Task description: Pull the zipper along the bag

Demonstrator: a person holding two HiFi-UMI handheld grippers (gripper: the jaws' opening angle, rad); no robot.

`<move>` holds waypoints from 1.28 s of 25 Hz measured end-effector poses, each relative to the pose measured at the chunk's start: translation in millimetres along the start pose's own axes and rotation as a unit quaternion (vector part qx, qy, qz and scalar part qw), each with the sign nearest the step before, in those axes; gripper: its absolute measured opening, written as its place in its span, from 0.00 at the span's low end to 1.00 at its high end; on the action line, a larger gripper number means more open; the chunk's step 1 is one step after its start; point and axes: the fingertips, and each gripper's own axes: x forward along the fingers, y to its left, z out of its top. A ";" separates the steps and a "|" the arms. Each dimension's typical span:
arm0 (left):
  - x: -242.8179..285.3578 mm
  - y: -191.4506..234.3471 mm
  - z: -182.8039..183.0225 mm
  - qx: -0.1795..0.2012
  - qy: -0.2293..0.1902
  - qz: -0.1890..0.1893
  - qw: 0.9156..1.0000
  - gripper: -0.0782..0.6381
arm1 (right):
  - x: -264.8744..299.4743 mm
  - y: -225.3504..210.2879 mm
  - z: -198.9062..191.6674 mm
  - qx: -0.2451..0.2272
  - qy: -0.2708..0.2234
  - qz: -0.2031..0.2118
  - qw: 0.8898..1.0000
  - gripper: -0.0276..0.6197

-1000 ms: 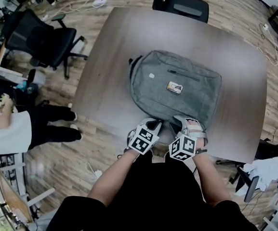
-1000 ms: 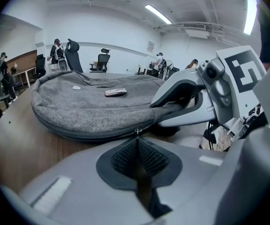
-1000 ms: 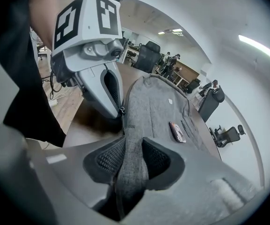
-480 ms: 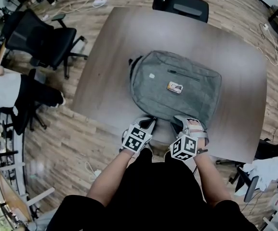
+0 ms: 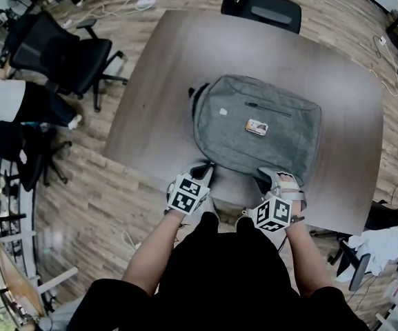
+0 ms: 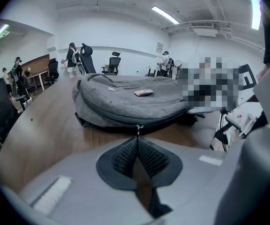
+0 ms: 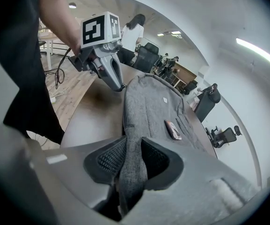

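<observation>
Because a zipper runs freely only when the cloth around it is kept taut, we have split the work between our 2 hands.

At the left, the left gripper (image 5: 204,166) has come in low at the near left corner of the bag (image 5: 281,140). Its fingers (image 6: 121,156) are pressed together on the zipper pull (image 6: 138,130). The thin tab hangs from the seam and disappears straight down between the 2 pads, so the pull lies right at the fingertips, with the bag's edge just beyond them. We judge this hand to be the one that drags the zipper along.

Between the hands, the bag lies flat on the tabletop (image 5: 150,95) with its long near side facing us and a small card (image 5: 257,127) on its upper face. Lying this way, the seam along the near side is open to both hands.

At the right, the right gripper (image 5: 265,180) serves as the anchor at the near right part of the same edge. Its fingers (image 7: 105,159) have just been closing, and a thick fold of the bag's grey cloth stands between them, filling the gap from pad to pad. The 2 grippers are well apart along the edge. To our eye, that hold should keep the bag from sliding or bunching while the pull is drawn away from it.
</observation>
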 end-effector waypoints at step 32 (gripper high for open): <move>11.2 -19.6 23.2 0.011 -0.013 -0.014 1.000 0.15 | -51.6 -15.9 -44.6 -0.027 -0.080 0.056 0.995 0.36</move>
